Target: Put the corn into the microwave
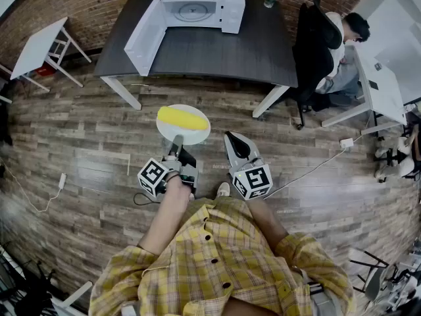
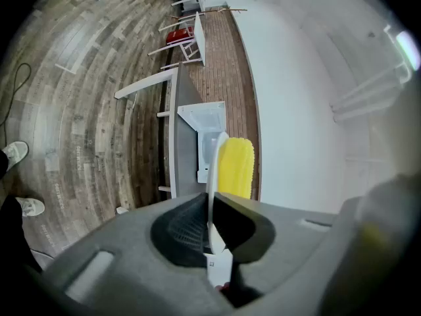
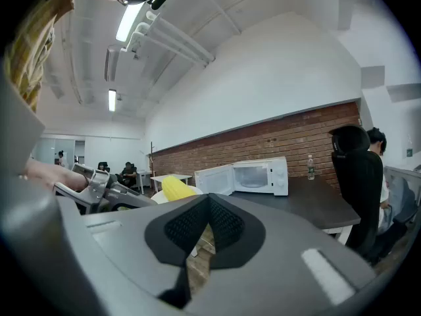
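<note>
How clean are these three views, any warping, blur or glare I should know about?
Head view: heavy fisheye bows the floorboards, yet the corn is sharp. Left gripper view: rolled sideways, dark corners, a smeared blur at lower right. Right gripper view: ceiling lights blow out, the microwave is crisp.

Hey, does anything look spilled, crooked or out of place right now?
Nothing stands out. The corn lies whole on the plate, which the left gripper holds by its rim, and the microwave on the table has its door open.
</note>
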A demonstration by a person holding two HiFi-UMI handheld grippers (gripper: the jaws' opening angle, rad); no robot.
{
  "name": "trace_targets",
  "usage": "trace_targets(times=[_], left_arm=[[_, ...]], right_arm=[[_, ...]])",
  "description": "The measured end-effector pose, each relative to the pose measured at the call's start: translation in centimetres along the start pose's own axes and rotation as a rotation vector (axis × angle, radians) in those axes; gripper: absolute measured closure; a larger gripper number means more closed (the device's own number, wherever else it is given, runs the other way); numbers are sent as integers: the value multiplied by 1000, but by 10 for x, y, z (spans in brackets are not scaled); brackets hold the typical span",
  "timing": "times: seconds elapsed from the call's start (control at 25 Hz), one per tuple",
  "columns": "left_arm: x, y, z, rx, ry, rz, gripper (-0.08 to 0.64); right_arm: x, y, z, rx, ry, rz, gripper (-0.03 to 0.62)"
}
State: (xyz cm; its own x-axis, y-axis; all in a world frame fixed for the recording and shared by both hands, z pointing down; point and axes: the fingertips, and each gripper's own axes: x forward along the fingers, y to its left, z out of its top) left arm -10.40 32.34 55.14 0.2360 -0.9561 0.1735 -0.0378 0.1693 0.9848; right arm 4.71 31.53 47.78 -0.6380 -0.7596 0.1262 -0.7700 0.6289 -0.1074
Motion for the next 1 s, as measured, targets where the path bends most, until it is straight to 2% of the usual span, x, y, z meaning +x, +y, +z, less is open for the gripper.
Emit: trace_targets(times=[0.4,0.6,0.76,1.0], left_arm=[[-3,1,-20,-7,-19,-6,541],[-5,-5,-36,-14,-41,-17,541],[-8,-2,-54,-13,-65,-13,541],[-12,-11,-76,-61,-89,-56,540]], right_arm=[[-14,-13,5,1,-21,29,589],[-24,-18,8,7,-45,91,589],[-38,-32,3,4,-34,100,589],[-47,-42,1,-46,-33,101,589]])
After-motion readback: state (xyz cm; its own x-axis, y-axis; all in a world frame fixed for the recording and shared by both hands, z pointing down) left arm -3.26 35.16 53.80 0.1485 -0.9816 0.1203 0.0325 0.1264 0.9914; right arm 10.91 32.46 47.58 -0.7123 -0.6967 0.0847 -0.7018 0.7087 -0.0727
